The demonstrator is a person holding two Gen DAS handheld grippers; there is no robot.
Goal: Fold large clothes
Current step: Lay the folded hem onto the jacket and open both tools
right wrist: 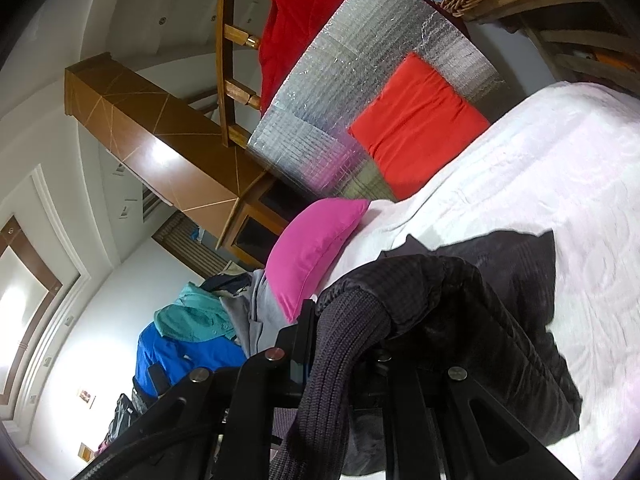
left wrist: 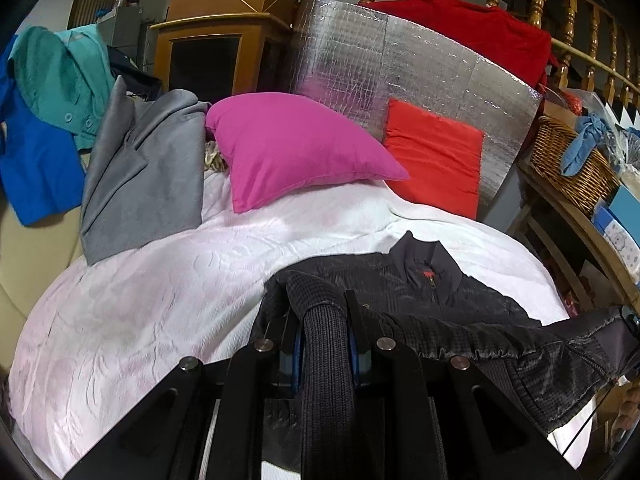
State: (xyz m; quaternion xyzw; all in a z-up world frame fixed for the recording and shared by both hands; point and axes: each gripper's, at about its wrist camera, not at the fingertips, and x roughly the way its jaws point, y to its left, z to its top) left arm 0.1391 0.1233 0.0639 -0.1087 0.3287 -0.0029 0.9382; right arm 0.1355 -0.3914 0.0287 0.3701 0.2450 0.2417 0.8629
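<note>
A black quilted jacket (left wrist: 424, 284) with a zip collar lies on the white bedspread (left wrist: 160, 300), near its front right part. My left gripper (left wrist: 320, 308) is shut on one ribbed knit cuff (left wrist: 326, 344), which hangs down between the fingers. From there the jacket stretches out to the right edge of the left wrist view, where it is lifted. In the rolled right wrist view, my right gripper (right wrist: 344, 320) is shut on the other knit cuff (right wrist: 344, 344). The puffy sleeve drapes over its right finger and hides it. The jacket body (right wrist: 516, 280) trails onto the bedspread (right wrist: 560, 168).
A pink pillow (left wrist: 296, 148), a red cushion (left wrist: 436, 156) and a silver foil panel (left wrist: 360, 52) stand at the bed's head. A grey coat (left wrist: 140, 176) and teal and blue garments (left wrist: 44, 120) are piled on the left. A wicker basket (left wrist: 572, 160) sits on a shelf to the right.
</note>
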